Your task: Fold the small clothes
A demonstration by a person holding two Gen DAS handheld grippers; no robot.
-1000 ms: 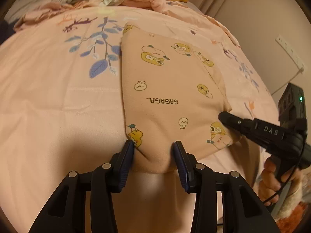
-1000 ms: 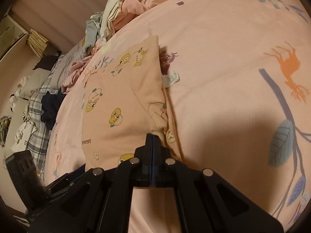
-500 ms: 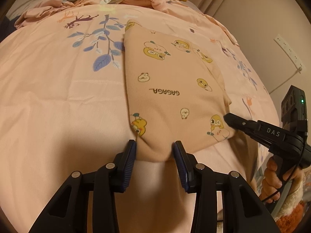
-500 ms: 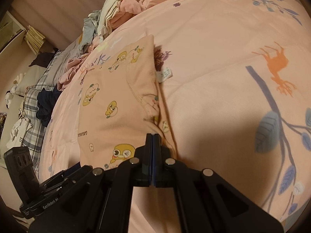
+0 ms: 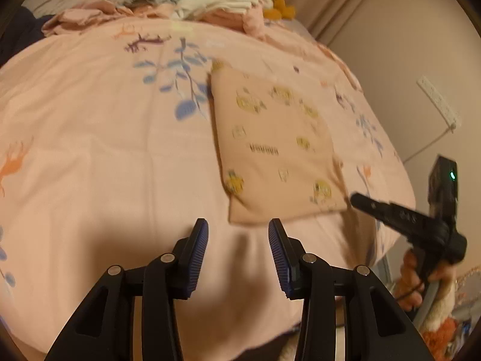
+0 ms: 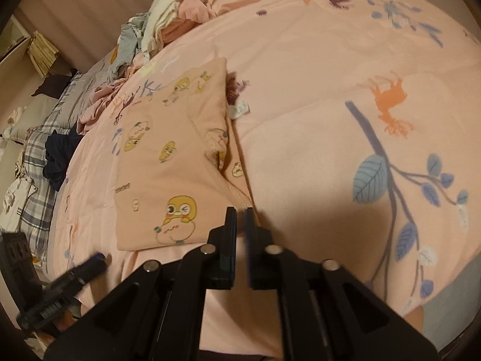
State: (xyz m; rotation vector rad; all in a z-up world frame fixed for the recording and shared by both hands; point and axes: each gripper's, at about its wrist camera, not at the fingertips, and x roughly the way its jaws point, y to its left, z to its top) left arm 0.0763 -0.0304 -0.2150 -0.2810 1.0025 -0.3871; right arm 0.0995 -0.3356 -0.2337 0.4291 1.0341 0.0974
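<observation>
A folded peach garment (image 5: 276, 147) with yellow cartoon chicks lies flat on the pink bedspread (image 5: 99, 150); it also shows in the right wrist view (image 6: 168, 174). My left gripper (image 5: 238, 228) is open and empty, just short of the garment's near edge. My right gripper (image 6: 239, 214) has its jaws slightly parted and holds nothing, at the garment's near right corner. The right gripper also shows in the left wrist view (image 5: 357, 200), beside that corner. The left gripper's tip shows blurred in the right wrist view (image 6: 96, 260).
A heap of unfolded clothes (image 5: 210, 0) with a plush duck lies at the bed's far end. Dark and plaid fabric (image 6: 45, 156) lies along the far left side. A wall (image 5: 421, 45) with a power strip stands to the right. The bed edge (image 5: 387, 249) drops off nearby.
Both grippers let go of the garment's near edge and pulled back. The left jaws opened wide and the right jaws parted slightly. The garment now lies flat.
</observation>
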